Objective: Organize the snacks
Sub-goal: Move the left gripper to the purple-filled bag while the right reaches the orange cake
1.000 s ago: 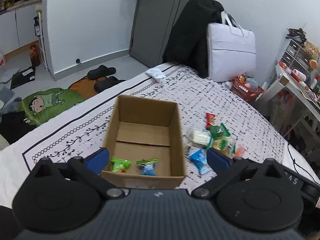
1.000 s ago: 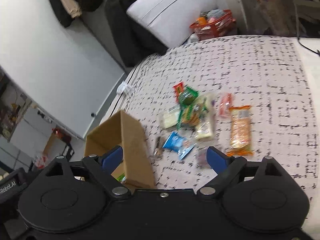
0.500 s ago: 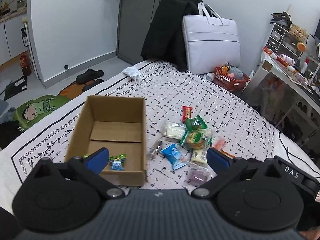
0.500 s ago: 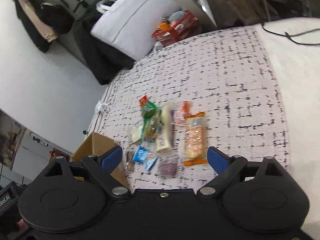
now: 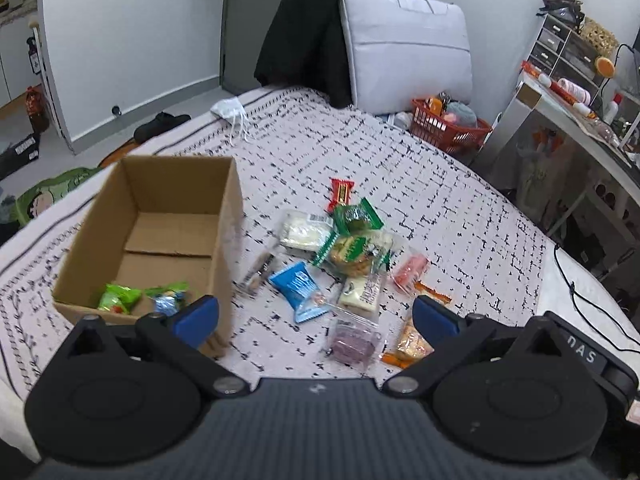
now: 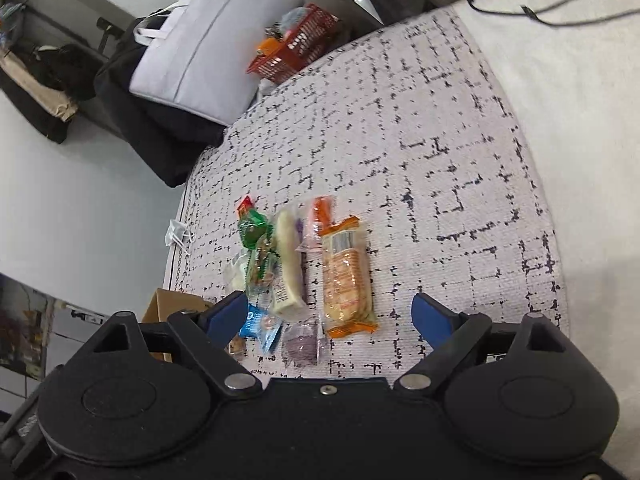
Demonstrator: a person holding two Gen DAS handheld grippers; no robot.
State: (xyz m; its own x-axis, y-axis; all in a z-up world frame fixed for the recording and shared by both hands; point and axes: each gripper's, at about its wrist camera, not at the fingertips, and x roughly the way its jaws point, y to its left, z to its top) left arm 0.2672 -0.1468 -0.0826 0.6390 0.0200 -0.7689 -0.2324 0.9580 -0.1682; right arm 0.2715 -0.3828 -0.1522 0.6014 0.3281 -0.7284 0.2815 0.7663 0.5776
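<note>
Several snack packets (image 5: 344, 252), labels blurred, "DAS" on right gripper (image 5: 584, 356)

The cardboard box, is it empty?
No, the cardboard box already holds two small wrapped snacks in its near corner.

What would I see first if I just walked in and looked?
Probably the colourful pile of snacks spilled on the black-and-white patterned bedspread. Right beside it stands an open cardboard box with two green-wrapped snacks already inside. Behind the bed, a big pale bag leans against the wall.
</note>
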